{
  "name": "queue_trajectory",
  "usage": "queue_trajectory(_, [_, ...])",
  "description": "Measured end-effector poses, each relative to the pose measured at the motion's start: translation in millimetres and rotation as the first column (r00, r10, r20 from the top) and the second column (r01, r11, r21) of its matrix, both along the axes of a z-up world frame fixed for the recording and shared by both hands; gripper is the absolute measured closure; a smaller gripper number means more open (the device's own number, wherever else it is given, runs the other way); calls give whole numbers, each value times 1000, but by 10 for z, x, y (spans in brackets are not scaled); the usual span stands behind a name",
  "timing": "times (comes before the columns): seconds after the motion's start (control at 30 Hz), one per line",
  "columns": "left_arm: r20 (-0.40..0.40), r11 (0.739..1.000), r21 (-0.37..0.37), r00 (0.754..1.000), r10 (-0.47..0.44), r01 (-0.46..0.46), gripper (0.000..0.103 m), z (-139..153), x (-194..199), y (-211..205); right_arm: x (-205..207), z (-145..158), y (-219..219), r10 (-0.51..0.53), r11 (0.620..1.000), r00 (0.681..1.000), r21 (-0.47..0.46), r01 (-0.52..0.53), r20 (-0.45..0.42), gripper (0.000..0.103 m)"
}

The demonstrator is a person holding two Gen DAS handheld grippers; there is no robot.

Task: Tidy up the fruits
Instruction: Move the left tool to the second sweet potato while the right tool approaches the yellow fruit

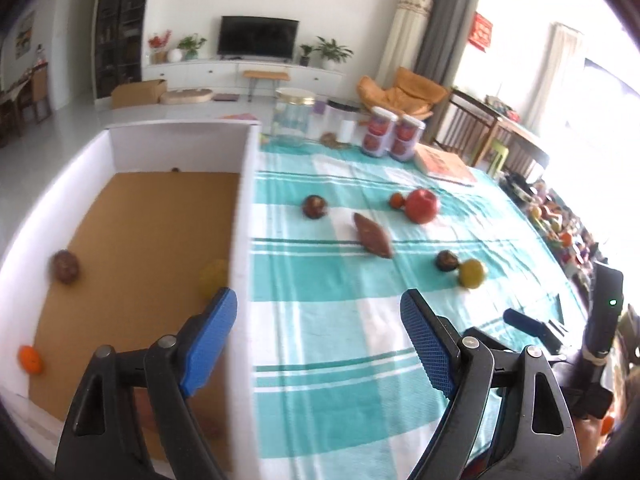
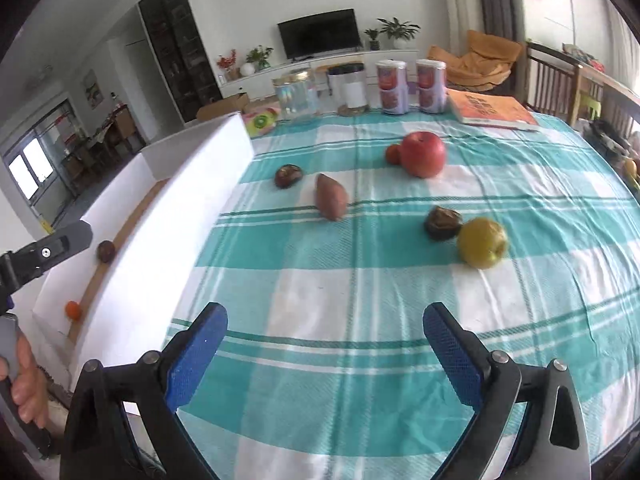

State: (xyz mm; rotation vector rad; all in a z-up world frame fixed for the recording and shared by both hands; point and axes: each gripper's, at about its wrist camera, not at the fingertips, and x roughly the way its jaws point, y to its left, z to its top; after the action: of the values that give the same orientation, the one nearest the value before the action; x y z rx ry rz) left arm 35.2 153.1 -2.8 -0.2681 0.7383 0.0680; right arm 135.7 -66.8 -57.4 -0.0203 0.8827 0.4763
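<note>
Fingers (image 2: pixel 196 360) of the right gripper (image 2: pixel 325 354) and left gripper (image 1: pixel 318 344) are spread, empty. Some fruit lies in the white cardboard-floored box (image 1: pixel 244 216); the round yellow-green apple (image 2: pixel 482 242) waits on the table's teal checked cloth (image 2: pixel 340 300) at 1 o'clock. Likely next: reach and pinch it.

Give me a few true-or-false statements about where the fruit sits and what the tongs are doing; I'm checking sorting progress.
1. Both tongs, left and right, are open and hold nothing. True.
2. The red apple lies inside the white box. False: it rests on the checked tablecloth.
3. A small orange fruit already lies in the box. True.
4. The yellow-green apple sits beside a dark brown item. True.
5. The sweet potato is clamped in the right tongs. False: it lies free on the cloth.
</note>
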Motion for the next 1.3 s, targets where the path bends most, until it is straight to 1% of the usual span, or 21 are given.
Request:
queue_trajectory(0.07, [-38, 995, -33, 995, -93, 92, 17, -110, 224, -362, 106, -153, -382, -111, 993, 994, -36, 110, -14, 5])
queue_trajectory(0.1, [-54, 990, -47, 990, -133, 130, 17, -202, 332, -523, 121, -205, -535, -149, 988, 989, -38, 148, -14, 5])
queue_trajectory(0.13, [-64, 985, -44, 984, -167, 164, 17, -311, 437, -706, 108, -256, -664, -180, 983, 984, -34, 180, -13, 5])
queue_trajectory(0.2, [-100, 980, 5, 975, -200, 201, 17, -561, 632, -992, 104, -346, -899, -234, 972, 972, -13, 233, -27, 5])
queue_trajectory(0.27, [-142, 975, 64, 969, -202, 213, 17, -801, 802, -1175, 149, -444, -1049, -266, 963, 961, 22, 268, -81, 5])
queue_trajectory(0.3, [-159, 974, 81, 967, -198, 213, 17, -907, 851, -1219, 157, -460, -1088, -272, 960, 957, 38, 277, -98, 5])
queue_trajectory(0.37, [-177, 974, 92, 966, -189, 207, 17, -1054, 918, -1231, 170, -475, -1147, -281, 955, 954, 67, 289, -108, 5])
queue_trajectory(0.47, [-189, 978, 103, 969, -158, 180, 17, -1184, 941, -1142, 194, -538, -1125, -290, 952, 948, 62, 300, -132, 5])
queue_trajectory(0.5, [-193, 980, 102, 969, -152, 174, 17, -1211, 942, -1110, 208, -557, -1117, -289, 953, 947, 57, 299, -140, 5])
queue_trajectory(0.53, [-177, 979, 104, 972, -156, 177, 17, -1215, 933, -1091, 220, -580, -1101, -288, 953, 947, 51, 298, -145, 5])
queue_trajectory(0.6, [-171, 975, 125, 972, -159, 182, 17, -1225, 909, -1100, 238, -611, -1072, -286, 955, 946, 33, 294, -151, 5])
queue_trajectory(0.67, [-164, 968, 164, 973, -163, 190, 17, -1250, 906, -1146, 244, -624, -1045, -285, 957, 947, 13, 290, -148, 5])
queue_trajectory(0.73, [-174, 961, 195, 971, -162, 196, 15, -1264, 906, -1202, 242, -629, -1024, -283, 958, 948, -1, 286, -144, 5])
queue_trajectory(0.77, [-177, 960, 196, 970, -164, 199, 13, -1266, 914, -1212, 243, -633, -1015, -283, 958, 948, -7, 285, -142, 5])
queue_trajectory(1.03, [-182, 959, 193, 968, -173, 207, 10, -1282, 936, -1218, 248, -658, -932, -274, 962, 952, -53, 269, -135, 0])
queue_trajectory(1.3, [-181, 960, 188, 968, -175, 209, 10, -1286, 945, -1215, 249, -657, -935, -274, 962, 952, -51, 269, -136, 0])
